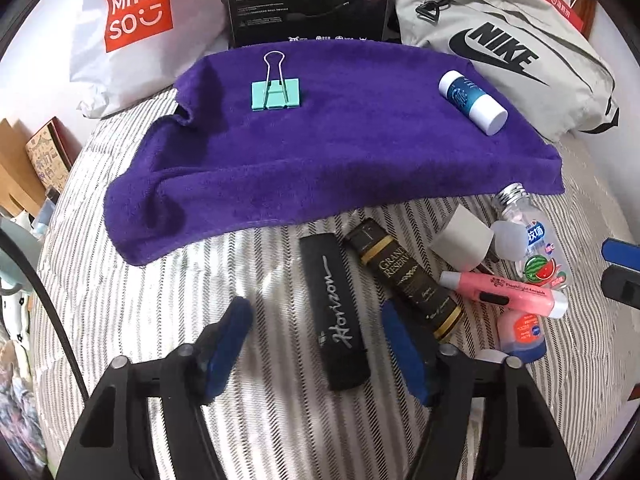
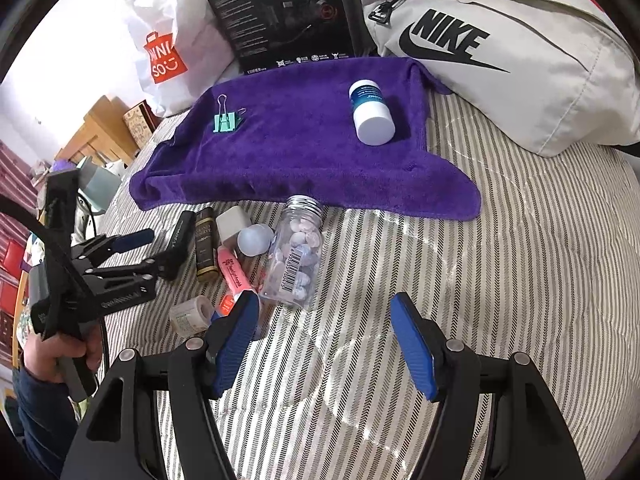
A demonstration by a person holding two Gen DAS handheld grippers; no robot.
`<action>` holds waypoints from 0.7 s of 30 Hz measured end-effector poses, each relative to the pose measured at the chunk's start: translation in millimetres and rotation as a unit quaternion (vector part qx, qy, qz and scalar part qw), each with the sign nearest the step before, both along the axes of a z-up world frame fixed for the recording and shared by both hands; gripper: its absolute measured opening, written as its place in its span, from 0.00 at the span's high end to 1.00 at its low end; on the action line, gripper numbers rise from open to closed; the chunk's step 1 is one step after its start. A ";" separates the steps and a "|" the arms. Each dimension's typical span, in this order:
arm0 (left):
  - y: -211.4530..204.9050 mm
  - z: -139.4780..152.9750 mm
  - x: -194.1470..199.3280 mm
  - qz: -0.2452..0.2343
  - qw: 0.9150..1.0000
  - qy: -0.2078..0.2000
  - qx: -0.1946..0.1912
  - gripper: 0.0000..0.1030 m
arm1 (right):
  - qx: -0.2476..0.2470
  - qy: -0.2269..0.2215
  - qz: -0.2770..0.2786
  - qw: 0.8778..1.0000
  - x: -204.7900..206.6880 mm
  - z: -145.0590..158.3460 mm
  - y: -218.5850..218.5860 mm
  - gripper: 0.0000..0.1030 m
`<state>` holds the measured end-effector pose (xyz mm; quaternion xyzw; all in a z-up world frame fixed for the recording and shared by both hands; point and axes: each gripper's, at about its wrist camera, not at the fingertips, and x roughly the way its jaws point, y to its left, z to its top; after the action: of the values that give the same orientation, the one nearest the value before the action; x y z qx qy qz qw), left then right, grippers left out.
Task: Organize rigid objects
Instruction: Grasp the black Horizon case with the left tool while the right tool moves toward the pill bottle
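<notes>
A purple towel lies on the striped bed, with a teal binder clip and a white and blue bottle on it. In front of it lies a pile: a black Horizon case, a dark Grand Reserve tube, a pink flashlight, a clear jar and a grey cap. My left gripper is open, its fingers either side of the Horizon case. My right gripper is open and empty, just below the jar.
A Miniso bag, a black box and a grey Nike bag stand behind the towel. A small tape roll and an orange-lidded tub lie by the pile. Wooden furniture is left of the bed.
</notes>
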<state>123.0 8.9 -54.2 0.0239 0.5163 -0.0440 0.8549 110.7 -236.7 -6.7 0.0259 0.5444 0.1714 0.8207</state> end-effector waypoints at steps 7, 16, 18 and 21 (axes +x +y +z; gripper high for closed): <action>2.1 1.2 0.1 -0.004 1.000 -0.011 -0.012 0.65 | -0.006 0.010 -0.001 1.000 2.5 -7.3 1.3 0.34; 2.2 0.9 -4.1 -0.014 1.000 -0.010 -0.005 0.79 | -0.008 0.017 -0.001 1.000 7.3 -12.5 4.4 0.34; 2.0 0.2 -5.4 -0.012 1.000 -0.016 -0.006 0.79 | -0.004 0.015 -0.004 1.000 9.8 -12.4 6.0 0.34; 4.6 0.5 -5.3 -0.015 1.000 -0.013 -0.013 0.79 | 0.005 0.010 -0.006 1.000 15.6 -10.9 11.7 0.34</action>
<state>117.7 13.5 -53.6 0.0210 0.5043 -0.0633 0.8609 126.3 -224.9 -17.6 0.0345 0.5513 0.1691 0.8163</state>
